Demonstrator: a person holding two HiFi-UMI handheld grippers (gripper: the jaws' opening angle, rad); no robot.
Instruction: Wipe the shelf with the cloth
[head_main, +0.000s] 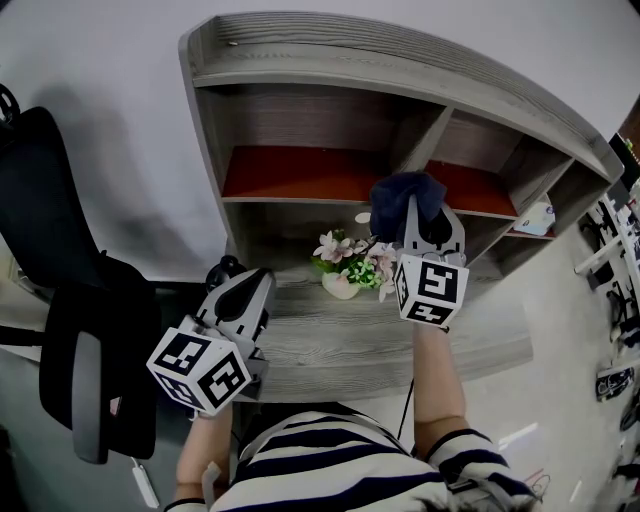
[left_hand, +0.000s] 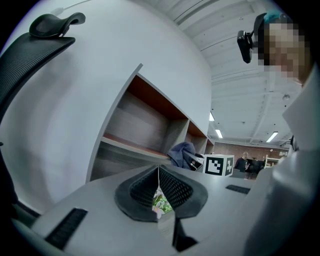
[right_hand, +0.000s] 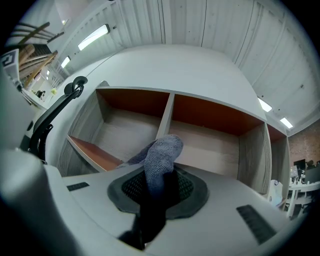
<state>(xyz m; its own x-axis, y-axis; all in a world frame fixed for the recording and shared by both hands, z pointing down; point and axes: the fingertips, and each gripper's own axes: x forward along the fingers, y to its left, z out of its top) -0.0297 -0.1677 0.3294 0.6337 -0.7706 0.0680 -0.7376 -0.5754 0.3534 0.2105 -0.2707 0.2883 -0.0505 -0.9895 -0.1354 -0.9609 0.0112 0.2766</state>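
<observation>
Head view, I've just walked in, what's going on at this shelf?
A person in a striped shirt faces a grey wooden shelf unit with a gripper in each hand. The right gripper is shut on a dark blue cloth, held up at the orange-red shelf board near the upright divider; contact with the board can't be made out. The left gripper, jaws together and empty, hangs lower over the ledge, left of a small pot of flowers.

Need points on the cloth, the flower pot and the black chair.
cloth (head_main: 405, 192): head view, bunched dark-blue top.
flower pot (head_main: 340, 287): head view, white pot wall under the blooms.
black chair (head_main: 50, 200): head view, backrest.
</observation>
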